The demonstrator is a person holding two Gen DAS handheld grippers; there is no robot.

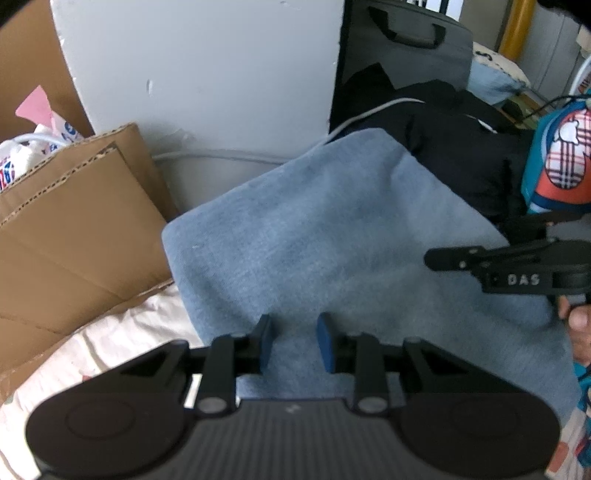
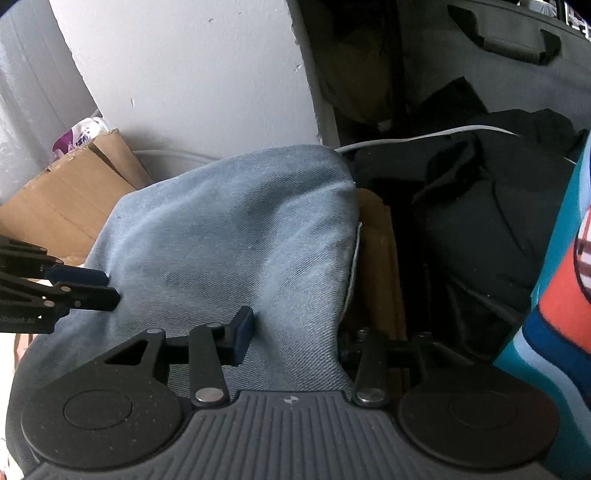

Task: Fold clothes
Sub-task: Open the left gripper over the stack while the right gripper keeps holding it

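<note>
Left gripper [image 1: 293,341] and right gripper [image 2: 295,336] both stand apart, unclamped, over the folded blue denim garment [image 1: 314,236].

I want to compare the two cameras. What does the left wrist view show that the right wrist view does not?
Only the left wrist view: the pale patterned bedding under the garment, a pink paper behind the cardboard, and a yellow post.

Only the right wrist view: a brown folded item tucked beside the garment's right edge.

Both: the blue denim garment, the cardboard box, the dark clothes pile, the left gripper and right gripper, both open over the denim.
</note>
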